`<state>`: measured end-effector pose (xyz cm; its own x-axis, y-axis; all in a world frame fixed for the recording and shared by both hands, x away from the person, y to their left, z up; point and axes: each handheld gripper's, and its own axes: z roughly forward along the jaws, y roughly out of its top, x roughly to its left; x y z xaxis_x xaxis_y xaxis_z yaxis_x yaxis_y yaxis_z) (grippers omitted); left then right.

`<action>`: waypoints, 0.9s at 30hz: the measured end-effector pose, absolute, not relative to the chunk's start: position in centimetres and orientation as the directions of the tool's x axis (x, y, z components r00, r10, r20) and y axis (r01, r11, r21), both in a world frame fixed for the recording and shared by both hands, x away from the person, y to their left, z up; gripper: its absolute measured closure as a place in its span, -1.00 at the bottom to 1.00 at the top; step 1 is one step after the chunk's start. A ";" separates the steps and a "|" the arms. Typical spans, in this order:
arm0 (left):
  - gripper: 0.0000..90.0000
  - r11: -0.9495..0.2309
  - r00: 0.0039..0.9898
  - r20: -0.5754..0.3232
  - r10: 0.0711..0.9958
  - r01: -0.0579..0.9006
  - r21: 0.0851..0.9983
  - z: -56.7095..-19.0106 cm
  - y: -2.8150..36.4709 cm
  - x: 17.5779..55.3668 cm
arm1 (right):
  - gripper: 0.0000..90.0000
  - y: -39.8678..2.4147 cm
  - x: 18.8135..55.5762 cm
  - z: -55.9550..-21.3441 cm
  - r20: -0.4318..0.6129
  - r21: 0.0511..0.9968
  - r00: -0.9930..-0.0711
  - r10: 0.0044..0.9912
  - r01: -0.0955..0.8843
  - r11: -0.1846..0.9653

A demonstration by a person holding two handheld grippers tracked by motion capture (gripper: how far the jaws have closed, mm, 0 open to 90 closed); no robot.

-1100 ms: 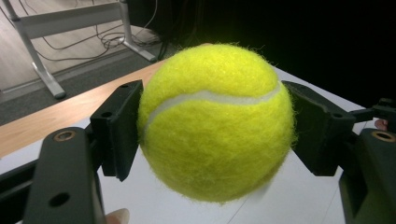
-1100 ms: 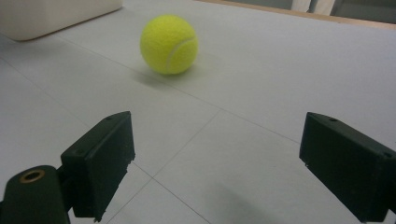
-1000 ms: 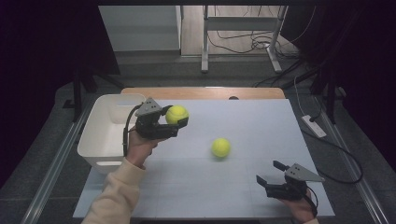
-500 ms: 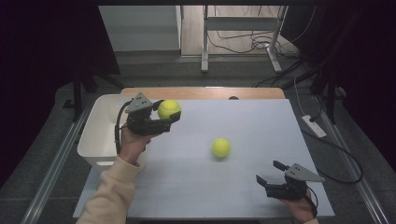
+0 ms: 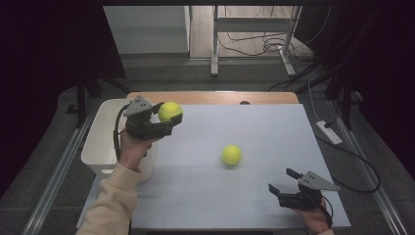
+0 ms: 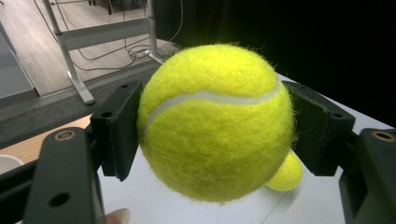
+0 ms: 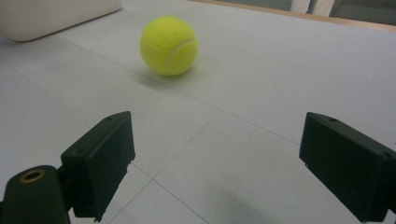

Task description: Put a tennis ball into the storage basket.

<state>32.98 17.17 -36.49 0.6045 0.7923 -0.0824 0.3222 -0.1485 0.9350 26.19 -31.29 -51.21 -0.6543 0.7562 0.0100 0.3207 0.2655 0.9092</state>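
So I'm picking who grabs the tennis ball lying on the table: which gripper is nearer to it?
Right. The right gripper sits open just short of the loose ball; the left gripper, holding another ball, is farther, by the white bin.

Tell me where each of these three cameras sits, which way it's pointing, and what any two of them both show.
High view: fixed above the near table edge, looking forward and down; shows both forearms, the left gripper clamping a tennis ball beside the white bin, and the open right gripper.
Left gripper view: rides the left gripper, looking along its jaws across the table; the held ball fills the middle.
Right gripper view: rides the right gripper, low over the table, facing the loose ball.
Shared: all three show the loose ball.
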 end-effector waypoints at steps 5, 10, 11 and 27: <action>-0.41 -0.142 0.591 -0.086 0.802 0.328 0.934 -36.6 17.7 33.1 | -0.76 -31.3 26.2 -51.2 0.009 0.909 -0.654 0.756 0.320 0.266; -0.41 -0.132 0.569 -0.091 0.817 0.337 0.932 -36.7 18.5 33.3 | -0.76 -31.3 26.2 -51.2 0.010 0.909 -0.654 0.757 0.321 0.265; -0.41 -0.129 0.565 -0.091 0.820 0.338 0.932 -36.7 18.6 33.3 | -0.76 -31.3 26.2 -51.2 0.010 0.909 -0.654 0.757 0.321 0.266; -0.41 -0.107 0.507 -0.101 0.856 0.364 0.925 -37.0 20.8 33.9 | -0.76 -31.2 26.2 -51.2 0.011 0.908 -0.654 0.757 0.323 0.266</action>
<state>33.86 20.80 -36.96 0.5070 0.8561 -0.1007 0.3638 -0.1065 0.9254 26.20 -31.20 -51.22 -0.6538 0.7566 0.0109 0.3231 0.2661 0.9082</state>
